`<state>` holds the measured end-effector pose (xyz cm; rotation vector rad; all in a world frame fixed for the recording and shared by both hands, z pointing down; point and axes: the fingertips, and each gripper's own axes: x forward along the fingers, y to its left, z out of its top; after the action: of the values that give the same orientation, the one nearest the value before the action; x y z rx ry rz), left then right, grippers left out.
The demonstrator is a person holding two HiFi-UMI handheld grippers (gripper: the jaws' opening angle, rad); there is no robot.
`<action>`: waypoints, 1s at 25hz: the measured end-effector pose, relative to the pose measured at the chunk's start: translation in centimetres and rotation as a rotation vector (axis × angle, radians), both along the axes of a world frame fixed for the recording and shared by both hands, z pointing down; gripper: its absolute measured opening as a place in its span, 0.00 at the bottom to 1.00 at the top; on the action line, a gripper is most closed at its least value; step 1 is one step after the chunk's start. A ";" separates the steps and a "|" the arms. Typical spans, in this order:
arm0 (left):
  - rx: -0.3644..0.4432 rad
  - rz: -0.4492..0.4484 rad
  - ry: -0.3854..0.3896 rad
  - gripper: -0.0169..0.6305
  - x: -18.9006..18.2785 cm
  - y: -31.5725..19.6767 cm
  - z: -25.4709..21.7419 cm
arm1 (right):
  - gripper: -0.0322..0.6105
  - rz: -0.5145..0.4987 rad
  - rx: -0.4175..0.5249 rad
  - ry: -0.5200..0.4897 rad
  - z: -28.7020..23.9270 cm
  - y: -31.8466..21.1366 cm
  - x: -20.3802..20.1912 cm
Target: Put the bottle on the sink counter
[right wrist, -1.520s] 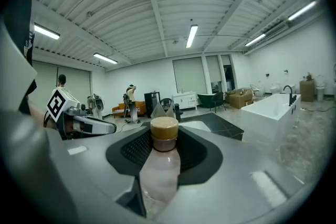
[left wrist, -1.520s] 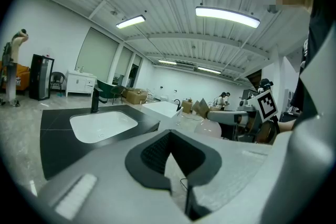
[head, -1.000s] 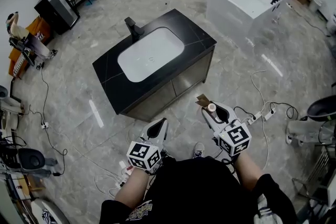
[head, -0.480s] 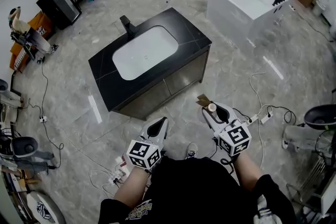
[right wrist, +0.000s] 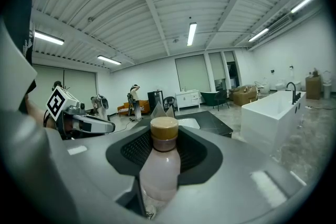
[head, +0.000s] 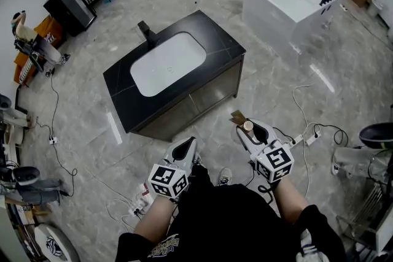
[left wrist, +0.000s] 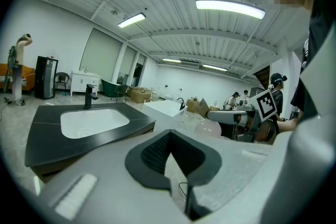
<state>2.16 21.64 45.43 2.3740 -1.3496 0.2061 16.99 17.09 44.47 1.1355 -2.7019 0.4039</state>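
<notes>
At 5 o'clock in the head view, holds the bottle [right wrist: 160, 165] upright in the right gripper [head: 249, 129], pads pinching the pale body from both sides, tan cap clear above them; grip probably chosen for setting it straight down onto its base, no turning needed. Holds the left gripper [head: 184, 149] level alongside at 7 o'clock, fingers pressed together on nothing, seemingly spare for now. Stands facing the sink counter [head: 218, 40], well apart at 11 o'clock across open floor [head: 276, 89], hence judged mid-carry, not yet placing. Has flat black stone to aim for round the white basin [head: 169, 63], broadest at the counter's 2 o'clock end, on the right gripper's side; looks the safest landing spot, away from the faucet [head: 146, 30] at the 10 o'clock edge and off the basin's slope. Needs to step closer, lower gently and spread the pads only with the base flat down, a tall narrow bottle being quick to tip
</notes>
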 end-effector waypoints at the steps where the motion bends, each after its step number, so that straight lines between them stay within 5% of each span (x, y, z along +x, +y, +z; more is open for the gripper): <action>1: 0.001 0.002 0.000 0.03 0.0 -0.4 0.1 | 0.31 0.003 0.000 -0.001 0.1 -0.3 0.0; 13: 0.006 0.070 0.028 0.03 -0.6 -6.8 0.5 | 0.31 0.066 -0.006 0.016 -0.1 -5.2 -0.8; 25: -0.009 0.055 0.032 0.03 -6.9 -14.9 0.6 | 0.31 0.064 -0.030 0.016 0.4 -13.8 -6.9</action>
<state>-4.77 6.74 46.01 2.3980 -1.2677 0.1880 10.06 3.25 44.88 1.2138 -2.6424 0.4418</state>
